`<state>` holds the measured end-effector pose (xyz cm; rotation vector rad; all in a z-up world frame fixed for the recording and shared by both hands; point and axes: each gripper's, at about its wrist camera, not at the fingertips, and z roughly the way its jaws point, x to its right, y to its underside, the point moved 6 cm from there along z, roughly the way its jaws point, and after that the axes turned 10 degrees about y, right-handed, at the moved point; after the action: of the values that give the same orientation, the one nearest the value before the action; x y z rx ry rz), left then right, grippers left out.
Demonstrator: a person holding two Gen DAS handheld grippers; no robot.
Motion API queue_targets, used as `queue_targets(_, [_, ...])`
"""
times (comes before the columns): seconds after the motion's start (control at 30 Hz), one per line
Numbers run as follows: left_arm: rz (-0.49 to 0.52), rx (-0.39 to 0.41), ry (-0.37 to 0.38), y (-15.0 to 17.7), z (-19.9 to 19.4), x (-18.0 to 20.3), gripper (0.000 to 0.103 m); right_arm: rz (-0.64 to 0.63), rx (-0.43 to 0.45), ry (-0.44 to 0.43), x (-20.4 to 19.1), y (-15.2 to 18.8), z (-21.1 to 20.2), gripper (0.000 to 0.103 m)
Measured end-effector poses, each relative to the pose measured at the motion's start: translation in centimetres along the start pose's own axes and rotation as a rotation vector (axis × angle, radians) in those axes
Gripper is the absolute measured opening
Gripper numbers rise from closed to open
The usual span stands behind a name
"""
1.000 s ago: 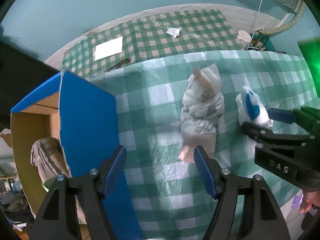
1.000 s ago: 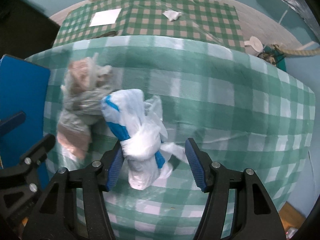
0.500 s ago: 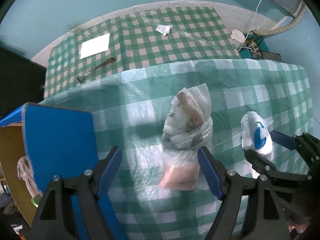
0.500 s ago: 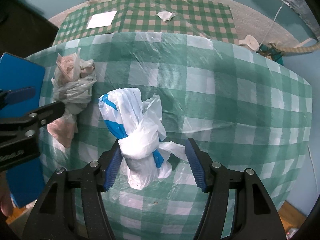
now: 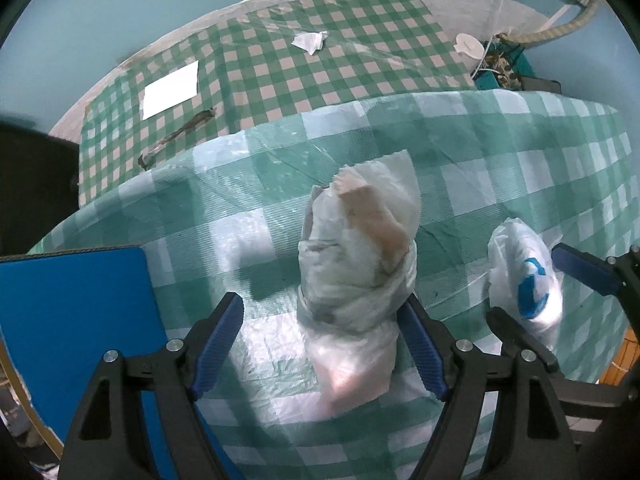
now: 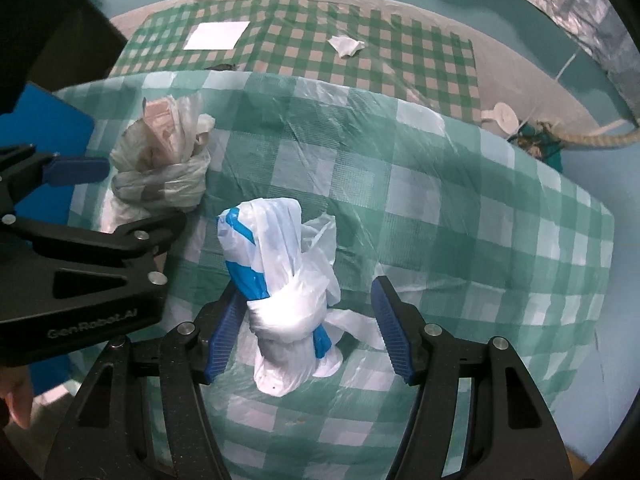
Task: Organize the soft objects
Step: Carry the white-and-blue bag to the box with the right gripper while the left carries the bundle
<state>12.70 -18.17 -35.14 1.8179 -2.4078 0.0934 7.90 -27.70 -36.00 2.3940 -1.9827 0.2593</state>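
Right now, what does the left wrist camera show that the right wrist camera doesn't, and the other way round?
Only the left wrist view shows the dark strip lying on the far checked cloth, and the left gripper head-on, open around the beige knotted bag. Only the right wrist view shows a bit of the person's hand, and the right gripper open around the white and blue knotted bag. Both show the two bags, the white paper sheet, the crumpled tissue and the blue flap.
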Motion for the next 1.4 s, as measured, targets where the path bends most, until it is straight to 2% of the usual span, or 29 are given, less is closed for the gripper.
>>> queue_targets(0.13, [0.009, 0.012, -0.023, -0.1, 0.2, 0.0, 0.077, -0.012, 0.005, 0.017, -0.2, 0.0, 0.5, 0.064])
queue_targets(0.17, [0.010, 0.018, -0.029, 0.0, 0.2, -0.2, 0.069, -0.012, 0.007, 0.023, -0.2, 0.0, 0.6, 0.064])
queue_targets(0.23, [0.012, 0.020, -0.025, 0.1, 0.2, -0.3, 0.059, -0.008, 0.005, 0.027, -0.1, 0.0, 0.9, 0.063])
queue_targets(0.27, [0.012, 0.028, -0.013, 0.2, 0.1, -0.3, 0.050, -0.007, 0.001, 0.027, -0.1, 0.1, 1.1, 0.059])
queue_targets(0.3, [0.016, 0.033, -0.014, 0.3, 0.0, -0.3, 0.049, -0.007, -0.004, 0.027, -0.1, 0.1, 1.3, 0.048])
queue_targets(0.33, [0.023, 0.037, -0.026, 0.4, -0.1, -0.4, 0.048, -0.008, -0.011, 0.027, -0.1, 0.2, 1.4, 0.047])
queue_targets(0.4, [0.033, 0.044, -0.042, 0.6, -0.2, -0.5, 0.046, -0.014, 0.003, 0.026, -0.1, 0.2, 1.2, 0.038])
queue_targets(0.6, [0.030, 0.079, -0.039, 1.7, -1.6, -1.3, 0.045, -0.015, 0.013, 0.011, -0.2, 0.2, 0.2, 0.032])
queue_targets(0.8, [-0.001, 0.136, -0.019, 2.4, -4.4, -1.6, 0.045, -0.015, 0.024, -0.002, -0.5, 0.5, -1.4, 0.031])
queue_targets(1.03, [0.021, 0.191, -0.020, 3.7, -7.8, -1.3, 0.045, -0.010, 0.053, -0.016, -1.0, 0.5, -4.2, 0.031])
queue_targets(1.4, [-0.018, 0.265, -0.004, 6.3, -12.6, -3.0, 0.045, -0.025, 0.113, -0.040, -2.4, -0.2, -9.4, 0.031])
